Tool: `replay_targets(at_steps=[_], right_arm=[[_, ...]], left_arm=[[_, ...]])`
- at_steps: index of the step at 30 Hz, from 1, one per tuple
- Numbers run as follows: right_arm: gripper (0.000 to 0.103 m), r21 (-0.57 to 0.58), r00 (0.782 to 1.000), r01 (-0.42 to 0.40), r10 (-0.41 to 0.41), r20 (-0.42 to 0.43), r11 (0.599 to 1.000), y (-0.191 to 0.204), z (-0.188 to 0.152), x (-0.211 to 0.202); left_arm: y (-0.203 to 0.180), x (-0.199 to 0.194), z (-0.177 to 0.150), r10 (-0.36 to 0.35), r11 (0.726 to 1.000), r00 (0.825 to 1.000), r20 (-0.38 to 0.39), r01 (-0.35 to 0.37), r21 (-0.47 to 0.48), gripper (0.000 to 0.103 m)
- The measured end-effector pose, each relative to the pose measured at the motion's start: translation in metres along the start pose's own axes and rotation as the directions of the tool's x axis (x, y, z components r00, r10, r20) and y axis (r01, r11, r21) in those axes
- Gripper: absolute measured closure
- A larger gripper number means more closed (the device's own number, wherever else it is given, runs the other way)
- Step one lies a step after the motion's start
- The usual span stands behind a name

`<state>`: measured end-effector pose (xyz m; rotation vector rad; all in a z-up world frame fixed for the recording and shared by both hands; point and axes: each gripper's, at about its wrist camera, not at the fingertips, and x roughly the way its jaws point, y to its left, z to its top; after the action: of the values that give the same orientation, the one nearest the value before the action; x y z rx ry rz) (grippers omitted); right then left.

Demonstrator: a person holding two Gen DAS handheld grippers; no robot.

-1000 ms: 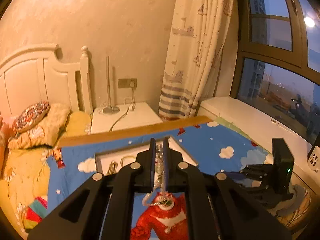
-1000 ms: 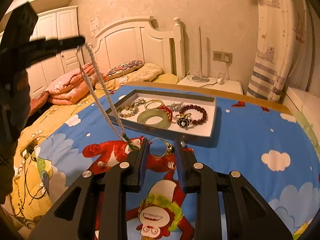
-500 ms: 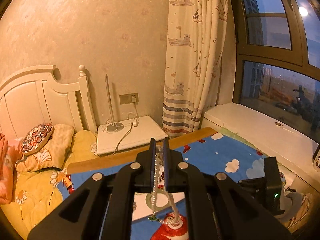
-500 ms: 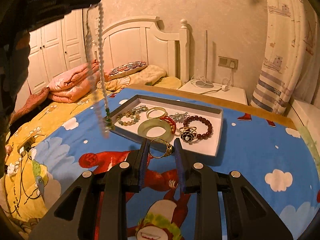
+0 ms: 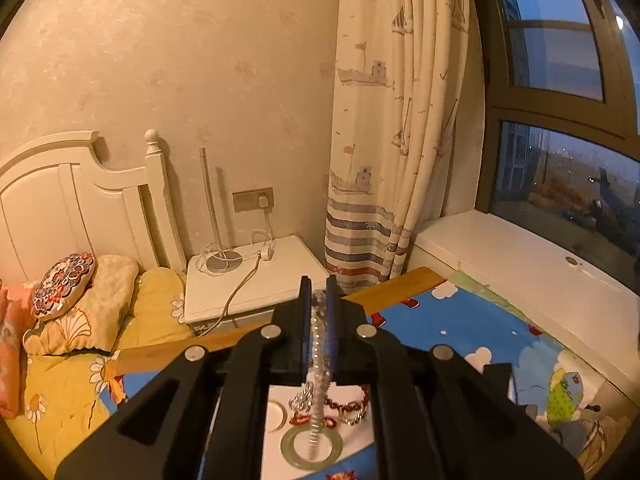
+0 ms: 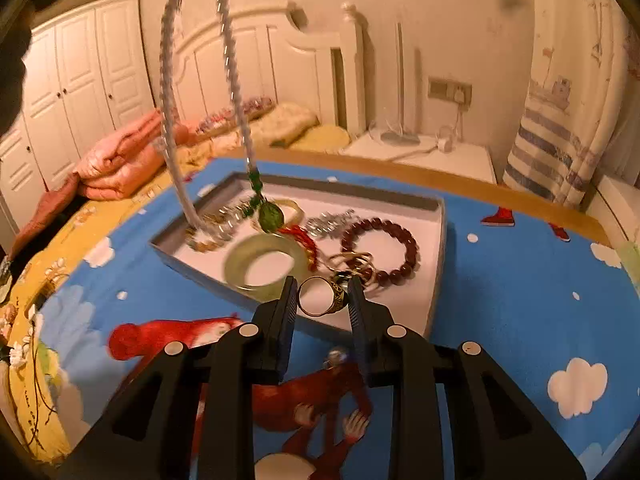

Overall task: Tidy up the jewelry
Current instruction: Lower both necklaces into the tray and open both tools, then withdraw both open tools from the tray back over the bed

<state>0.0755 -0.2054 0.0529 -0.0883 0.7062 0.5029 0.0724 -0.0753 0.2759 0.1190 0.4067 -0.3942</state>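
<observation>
Overhead, the black left gripper point(image 5: 317, 292) has its two blue-padded fingers nearly together, pinching the silvery beaded necklace point(image 5: 318, 344), whose strands run down between the jaws and hang over the tray below. Seen from the right wrist view, that necklace point(image 6: 230, 64) falls in two twisted, rope-like lengths from the top of the frame, ending in a glossy green oval pendant point(image 6: 270, 215) that dangles just above the jewelry in the shallow grey-rimmed tray with a white lining point(image 6: 438, 240). The black right gripper point(image 6: 322, 294) stands partly open, its fingers clamped on either side of a thin gold ring with a dark patterned top point(image 6: 320, 297), which it holds upright just over the near edge of the tray. Inside the tray lie a smooth pale-green jade bangle point(image 6: 262, 262), a bracelet of round dark-red beads point(image 6: 380, 250), a red coral-like piece point(image 6: 306, 240), a sparkly silver ornament point(image 6: 328, 220) and a tangle of thin gold hoops point(image 6: 354, 260); the bangle sits just left of the right gripper's tips, the bead bracelet just beyond and right. The tray rests on a blue cartoon-print cloth with white clouds and a red monkey figure point(image 6: 520, 280). From the left wrist view, the jade bangle point(image 5: 311, 446) lies directly below the hanging strand.
</observation>
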Motion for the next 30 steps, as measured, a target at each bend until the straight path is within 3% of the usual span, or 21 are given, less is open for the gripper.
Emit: replay_targets(at_steps=[7, 12, 16, 19, 21, 23, 24, 26, 28, 30], right_arm=[[0.077, 0.000, 0.998, 0.025, -0.025, -0.064, 1.000, -0.010, 0.004, 0.031], [0.077, -0.043, 0.991, 0.082, -0.086, -0.107, 0.996, -0.009, -0.001, 0.044], [0.076, -0.051, 0.987, 0.091, -0.096, -0.126, 0.995, -0.009, 0.000, 0.047], [0.076, -0.037, 0.986, 0.075, -0.080, -0.146, 0.996, -0.013, 0.003, 0.051], [0.072, -0.022, 0.985, 0.070, -0.073, -0.156, 0.997, -0.016, 0.004, 0.052], [0.057, 0.002, 0.989, 0.052, -0.051, -0.140, 0.999, -0.019, 0.003, 0.047], [0.047, 0.011, 0.991, 0.049, -0.047, -0.125, 0.999, -0.022, 0.004, 0.044], [0.046, 0.020, 0.996, 0.047, -0.045, -0.081, 0.999, -0.023, 0.003, 0.033], [0.046, 0.046, 0.999, 0.041, -0.040, -0.021, 0.998, -0.026, 0.000, 0.014], [0.046, 0.085, 0.999, 0.034, -0.035, 0.016, 0.996, -0.031, -0.005, -0.004]], left_arm=[[-0.002, 0.042, 0.003, 0.036, 0.999, 0.999, 0.005, -0.036, -0.006, 0.097], [0.021, 0.068, -0.024, 0.111, 0.994, 0.993, -0.044, -0.112, -0.011, 0.097], [0.064, 0.096, -0.071, 0.188, 0.978, 0.969, -0.162, -0.200, -0.063, 0.096], [0.097, 0.110, -0.108, 0.201, 0.964, 0.945, -0.258, -0.238, -0.121, 0.096], [0.113, 0.116, -0.129, 0.179, 0.959, 0.931, -0.319, -0.237, -0.153, 0.096], [0.124, 0.117, -0.151, 0.171, 0.952, 0.915, -0.366, -0.250, -0.180, 0.096], [0.128, 0.114, -0.159, 0.159, 0.950, 0.913, -0.376, -0.245, -0.194, 0.091], [0.131, 0.102, -0.175, 0.148, 0.944, 0.915, -0.376, -0.244, -0.221, 0.069], [0.130, 0.077, -0.190, 0.170, 0.935, 0.924, -0.342, -0.261, -0.241, 0.041], [0.124, 0.053, -0.201, 0.187, 0.929, 0.929, -0.319, -0.273, -0.251, 0.029]])
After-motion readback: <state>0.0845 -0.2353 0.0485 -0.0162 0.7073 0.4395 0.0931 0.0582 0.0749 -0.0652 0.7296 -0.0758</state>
